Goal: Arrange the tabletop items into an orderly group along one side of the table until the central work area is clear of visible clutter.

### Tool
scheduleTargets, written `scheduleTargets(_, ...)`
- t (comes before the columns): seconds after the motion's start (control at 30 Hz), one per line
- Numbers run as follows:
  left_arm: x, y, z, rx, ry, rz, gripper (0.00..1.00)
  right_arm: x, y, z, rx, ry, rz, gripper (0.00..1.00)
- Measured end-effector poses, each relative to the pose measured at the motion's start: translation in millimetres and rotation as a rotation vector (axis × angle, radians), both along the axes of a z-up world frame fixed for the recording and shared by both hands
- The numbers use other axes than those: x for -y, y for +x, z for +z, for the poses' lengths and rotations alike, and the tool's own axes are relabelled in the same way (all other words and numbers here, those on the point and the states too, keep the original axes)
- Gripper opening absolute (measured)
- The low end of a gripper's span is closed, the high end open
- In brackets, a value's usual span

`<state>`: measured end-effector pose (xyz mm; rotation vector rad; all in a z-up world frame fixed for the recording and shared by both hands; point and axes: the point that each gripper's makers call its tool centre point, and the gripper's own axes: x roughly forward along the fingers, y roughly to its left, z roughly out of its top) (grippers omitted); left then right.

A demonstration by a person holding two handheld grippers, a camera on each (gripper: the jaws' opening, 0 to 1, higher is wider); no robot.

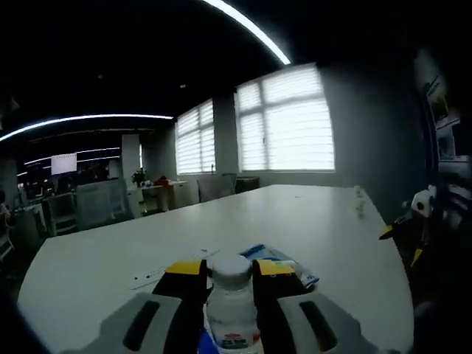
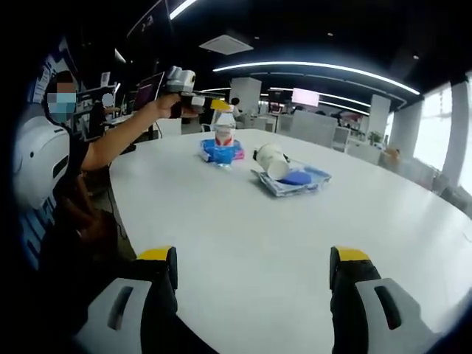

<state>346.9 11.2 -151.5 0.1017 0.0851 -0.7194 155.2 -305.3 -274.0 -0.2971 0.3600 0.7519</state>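
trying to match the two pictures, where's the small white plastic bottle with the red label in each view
Left gripper view: the small white plastic bottle with the red label sits bottom centre, between the left gripper jaws.
Right gripper view: the bottle is upper left of centre, held upright by that gripper.
Shared landmark: the blue and white packet on the white table.

table (image 2: 243, 243): smooth, matt white top
bottle (image 1: 233, 302): translucent plastic, white cap, glossy printed label
cup (image 2: 271, 161): white, matt, paper-like
packet (image 2: 304, 178): glossy blue plastic wrapper
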Motion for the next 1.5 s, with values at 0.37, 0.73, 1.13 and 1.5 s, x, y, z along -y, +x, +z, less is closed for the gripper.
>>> scheduleTargets(0.37, 19, -9.5, -1.0, 0.051, 0.129, -0.346, 0.31, -2, -3, 0.9, 0.006, -0.002, -0.001, 0.82)
scheduleTargets(0.73, 22, -3.4, -0.7, 0.064, 0.109, -0.536, 0.37, 6, -3, 0.7, -0.001, -0.016, -0.038, 0.81)
scheduleTargets(1.13, 25, 2.4, -4.5, 0.076, -0.001, -0.601, 0.33, 0, 4, -2.3, -0.016, -0.021, -0.043, 0.82)
scheduleTargets(1.5, 25, 1.4, -15.9, 0.059, -0.027, -0.721, 0.36, -13, 13, -6.2, -0.033, -0.033, -0.036, 0.82)
